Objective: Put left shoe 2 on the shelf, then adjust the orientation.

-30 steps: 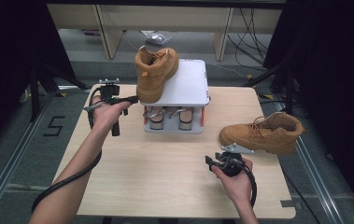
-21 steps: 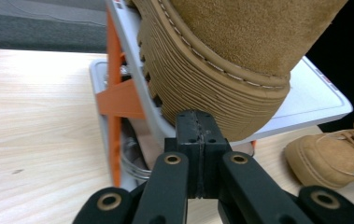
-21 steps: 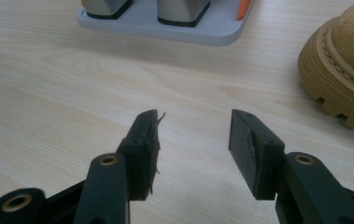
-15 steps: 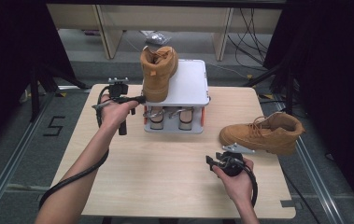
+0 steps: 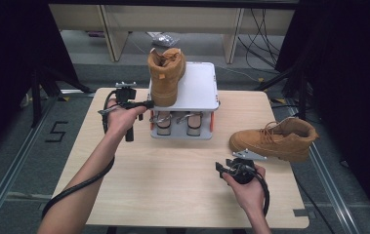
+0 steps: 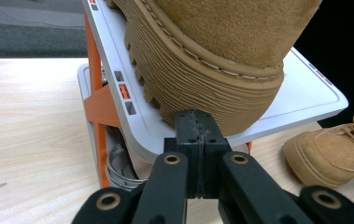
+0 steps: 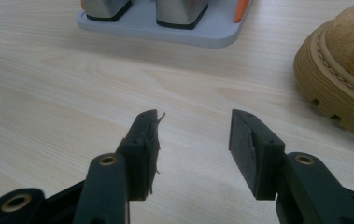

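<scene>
A tan suede boot (image 5: pixel 165 75) stands on the white top shelf (image 5: pixel 199 87) of a small rack with orange posts, its sole hanging over the shelf's left front corner. My left gripper (image 5: pixel 148 104) is shut with nothing in it. Its tips (image 6: pixel 197 126) press against the boot's ribbed sole (image 6: pixel 202 88). A second tan boot (image 5: pixel 275 139) lies on the table at the right, also seen as a boot (image 7: pixel 343 88) beside my right gripper. That right gripper (image 5: pixel 220 168) hovers low over the table to the left of the boot, open and empty (image 7: pixel 193 135).
The rack's lower level (image 5: pixel 180 134) holds two metal items (image 5: pixel 163 122). The wooden table (image 5: pixel 173 185) has bare room in front of the rack and at the left. Black cables trail from both grippers. Beyond the table edges lie a grey floor and dark frames.
My left gripper has moved right, up to the rack, and the boot on the shelf has swung from slanted to straighter. The right gripper has stayed in place.
</scene>
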A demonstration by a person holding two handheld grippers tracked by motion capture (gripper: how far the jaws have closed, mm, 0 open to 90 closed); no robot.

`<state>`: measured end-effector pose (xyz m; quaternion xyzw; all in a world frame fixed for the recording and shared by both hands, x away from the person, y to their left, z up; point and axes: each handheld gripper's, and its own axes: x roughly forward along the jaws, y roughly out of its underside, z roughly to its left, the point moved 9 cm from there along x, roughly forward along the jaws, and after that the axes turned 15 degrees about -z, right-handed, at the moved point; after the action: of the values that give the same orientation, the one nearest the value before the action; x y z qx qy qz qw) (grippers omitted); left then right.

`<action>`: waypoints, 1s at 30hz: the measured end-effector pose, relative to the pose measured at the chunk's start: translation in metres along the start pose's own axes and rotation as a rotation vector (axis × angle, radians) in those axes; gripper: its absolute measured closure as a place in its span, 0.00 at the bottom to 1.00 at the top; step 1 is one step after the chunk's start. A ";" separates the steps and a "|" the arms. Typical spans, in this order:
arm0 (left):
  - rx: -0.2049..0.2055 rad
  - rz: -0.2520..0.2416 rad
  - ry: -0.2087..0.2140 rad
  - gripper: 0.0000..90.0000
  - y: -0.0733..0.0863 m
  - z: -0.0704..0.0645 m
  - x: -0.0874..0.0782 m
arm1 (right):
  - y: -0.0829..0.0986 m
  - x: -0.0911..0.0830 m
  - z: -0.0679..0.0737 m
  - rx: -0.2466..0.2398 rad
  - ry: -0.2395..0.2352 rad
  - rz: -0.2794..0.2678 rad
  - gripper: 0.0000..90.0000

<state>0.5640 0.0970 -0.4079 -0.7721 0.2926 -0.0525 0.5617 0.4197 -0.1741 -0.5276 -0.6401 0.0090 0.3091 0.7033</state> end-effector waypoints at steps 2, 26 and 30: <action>0.023 -0.036 0.010 0.98 -0.003 -0.001 -0.005 | -0.001 -0.002 0.001 0.004 -0.005 -0.002 0.59; 0.077 -0.162 -0.052 0.51 0.065 0.057 -0.092 | -0.024 -0.030 -0.045 -0.033 0.087 -0.006 0.60; 0.069 -0.173 -0.073 0.51 0.079 0.064 -0.102 | -0.037 -0.039 -0.057 -0.061 0.101 0.005 0.62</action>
<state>0.4754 0.1865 -0.4771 -0.7761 0.2021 -0.0828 0.5916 0.4262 -0.2414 -0.4888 -0.6760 0.0365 0.2781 0.6814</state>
